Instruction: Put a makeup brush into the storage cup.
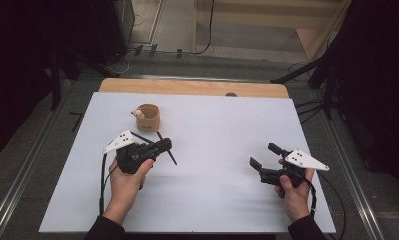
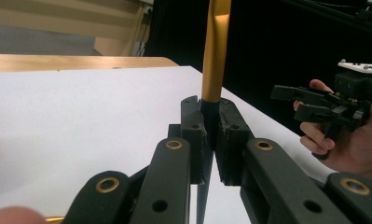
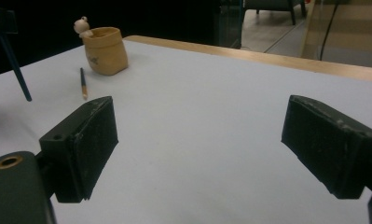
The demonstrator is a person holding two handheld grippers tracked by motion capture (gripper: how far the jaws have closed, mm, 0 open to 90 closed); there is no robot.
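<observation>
My left gripper (image 2: 210, 140) is clamped on a pen (image 2: 215, 51) (gold barrel, dark tip), held above the white table (image 1: 212, 150) near the cup (image 1: 148, 117); its long axis crosses the jaws. My right gripper (image 3: 200, 149) gapes, holding nothing.

A recording lab; white table (image 1: 212, 200) ringed by black curtains (image 1: 17, 60), tripod legs (image 1: 297, 74), floor cables (image 1: 207, 35)

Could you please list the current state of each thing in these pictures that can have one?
Left gripper: shut on the slim gold-and-black pen, held off the table.
Right gripper: open, nothing between its fingers.
Tan cup-shaped holder with a small figure on its rim: upright on the white table.
Second thin dark pen: lying flat beside the holder.
</observation>
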